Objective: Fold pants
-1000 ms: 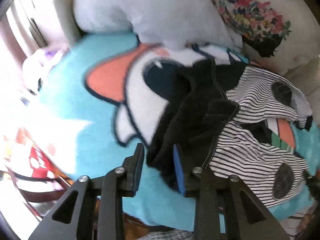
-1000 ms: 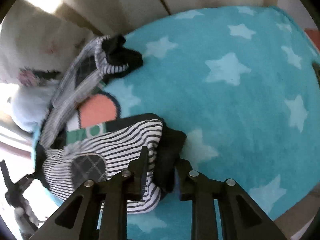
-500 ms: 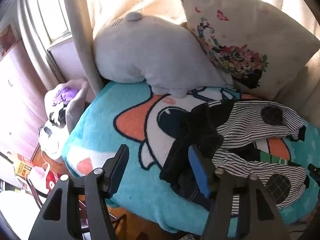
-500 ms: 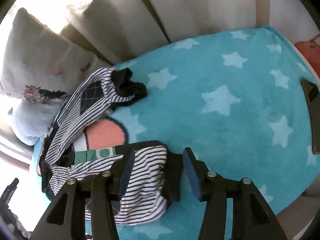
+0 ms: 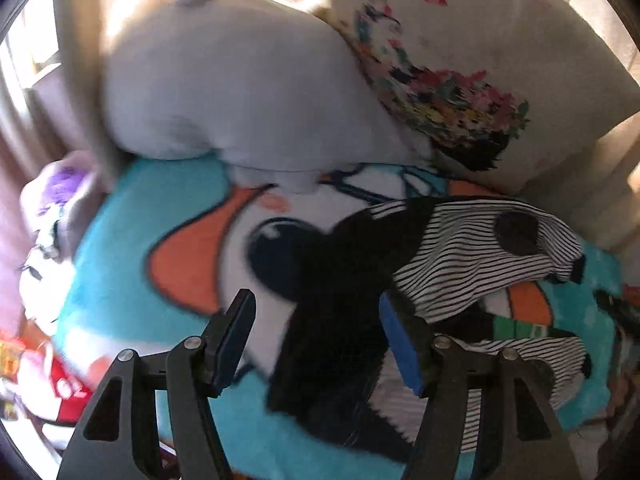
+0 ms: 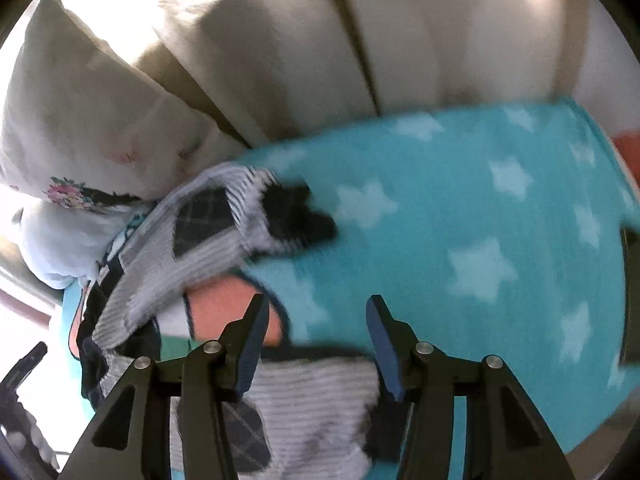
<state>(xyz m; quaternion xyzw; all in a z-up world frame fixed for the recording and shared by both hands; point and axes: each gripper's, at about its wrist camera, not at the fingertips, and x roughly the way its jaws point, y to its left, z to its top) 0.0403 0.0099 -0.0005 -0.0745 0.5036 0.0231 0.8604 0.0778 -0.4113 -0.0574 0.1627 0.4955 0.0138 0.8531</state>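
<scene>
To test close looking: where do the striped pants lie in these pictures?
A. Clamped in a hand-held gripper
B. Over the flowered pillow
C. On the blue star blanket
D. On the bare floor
C: the striped pants lie spread on the blue blanket, and neither open hand-held gripper touches them.

Almost nothing here carries legible writing. The one candidate is a red item with white marks (image 5: pixel 66 390) at the lower left edge of the left wrist view (the marks look like digits, perhaps a "6" and a "2", but blur leaves them uncertain). The turquoise fleece blanket with white stars (image 6: pixel 460 216) and the cream cushion with a floral print (image 5: pixel 452 96) bear pictures only, no words.
</scene>
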